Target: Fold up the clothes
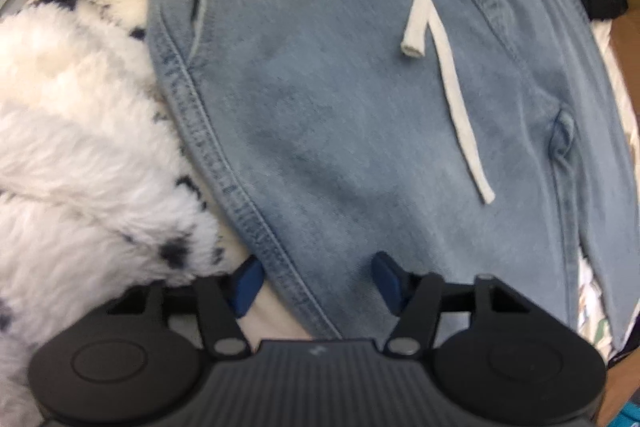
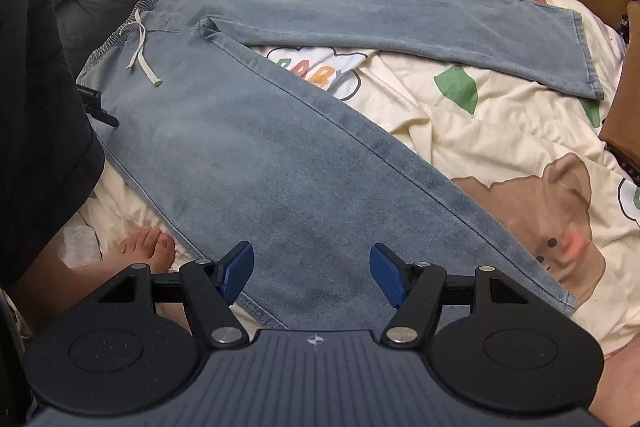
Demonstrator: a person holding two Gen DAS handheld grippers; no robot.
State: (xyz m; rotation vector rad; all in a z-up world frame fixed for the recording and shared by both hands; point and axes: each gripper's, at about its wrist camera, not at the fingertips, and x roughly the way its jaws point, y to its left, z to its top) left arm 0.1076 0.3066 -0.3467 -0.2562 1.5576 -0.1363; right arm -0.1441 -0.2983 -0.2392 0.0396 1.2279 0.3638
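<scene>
2 denim legs of the jeans (image 2: 256, 147) lie splayed flat on the bedsheet (image 2: 472, 131). Left hand-held gripper (image 1: 316, 281) and right hand-held gripper (image 2: 312, 275) both hover over them, jaws spread, empty.

Cartoon-printed bedsheet (image 2: 500, 131) under spread jeans (image 2: 256, 163)

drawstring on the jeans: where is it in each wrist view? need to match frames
Left wrist: the drawstring hangs from the top centre, running down right of the middle of the jeans.
Right wrist: the drawstring sits small at upper left, by the waistband.
Shared landmark: the crotch seam pucker, just beyond the drawstring on the jeans in both.
</scene>
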